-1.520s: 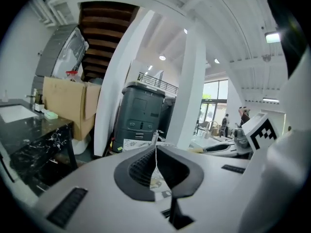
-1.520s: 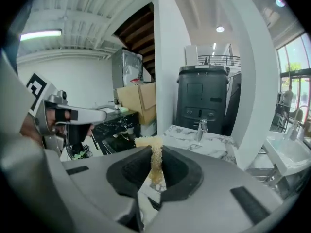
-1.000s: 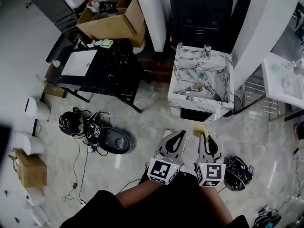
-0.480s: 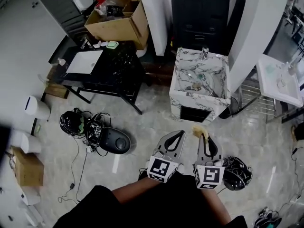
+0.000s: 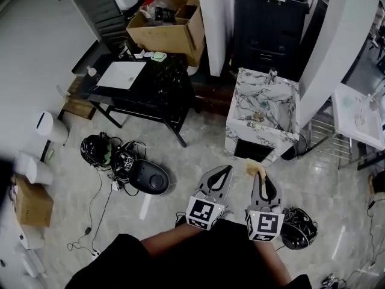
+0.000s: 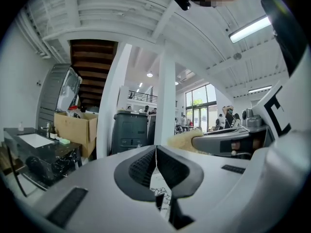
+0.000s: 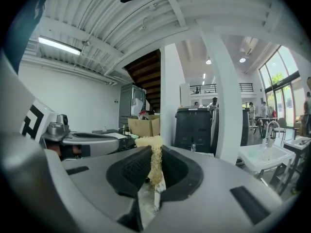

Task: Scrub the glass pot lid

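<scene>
Zero scrubbing done, as I read it. Left hand-held gripper: jaws together, nothing between them. Right hand-held gripper: clamped on a yellow fibrous scrubber. Both sit low in front of me, well apart from the marble sink. Glass lid: can't pick it out, the bits in the basin are too small to tell. Left to do: reach the sink, steady the lid, scrub.

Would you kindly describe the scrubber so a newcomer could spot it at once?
Start at the marble-patterned sink unit; two hand-held grippers sit nearer the person. The scrubber is the pale yellow fibrous wad pinched in the right hand-held gripper; the left hand-held gripper is shut on nothing.
</scene>
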Demonstrator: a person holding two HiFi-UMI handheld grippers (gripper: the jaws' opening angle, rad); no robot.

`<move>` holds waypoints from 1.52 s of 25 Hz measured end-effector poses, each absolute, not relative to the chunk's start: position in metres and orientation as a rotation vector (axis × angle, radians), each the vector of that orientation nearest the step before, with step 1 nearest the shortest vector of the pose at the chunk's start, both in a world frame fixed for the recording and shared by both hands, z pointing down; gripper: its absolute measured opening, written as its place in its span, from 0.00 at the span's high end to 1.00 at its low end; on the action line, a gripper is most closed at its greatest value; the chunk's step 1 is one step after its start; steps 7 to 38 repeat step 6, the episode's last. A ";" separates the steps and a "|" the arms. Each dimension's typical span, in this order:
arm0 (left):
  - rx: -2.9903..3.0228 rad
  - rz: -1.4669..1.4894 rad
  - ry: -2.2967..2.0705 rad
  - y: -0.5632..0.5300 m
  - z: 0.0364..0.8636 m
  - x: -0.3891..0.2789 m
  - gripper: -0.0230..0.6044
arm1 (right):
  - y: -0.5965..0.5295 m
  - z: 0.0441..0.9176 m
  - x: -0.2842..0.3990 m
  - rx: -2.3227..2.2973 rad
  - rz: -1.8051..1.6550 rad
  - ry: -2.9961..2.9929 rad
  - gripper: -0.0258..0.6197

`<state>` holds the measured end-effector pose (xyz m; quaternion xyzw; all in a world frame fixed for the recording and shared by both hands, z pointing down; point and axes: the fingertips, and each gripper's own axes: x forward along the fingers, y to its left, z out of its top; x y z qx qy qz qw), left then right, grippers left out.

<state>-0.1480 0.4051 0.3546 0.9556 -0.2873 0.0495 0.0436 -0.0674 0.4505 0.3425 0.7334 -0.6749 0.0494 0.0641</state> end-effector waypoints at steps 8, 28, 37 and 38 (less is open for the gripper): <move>2.932 0.144 -0.851 0.415 0.360 -0.146 0.94 | 0.458 0.339 -0.072 2.205 0.136 -2.060 0.86; 2.932 0.144 -0.851 0.415 0.360 -0.146 0.94 | 0.458 0.339 -0.072 2.205 0.136 -2.060 0.86; 2.932 0.144 -0.851 0.415 0.360 -0.146 0.94 | 0.458 0.339 -0.072 2.205 0.136 -2.060 0.86; 2.932 0.144 -0.851 0.415 0.360 -0.146 0.94 | 0.458 0.339 -0.072 2.205 0.136 -2.060 0.86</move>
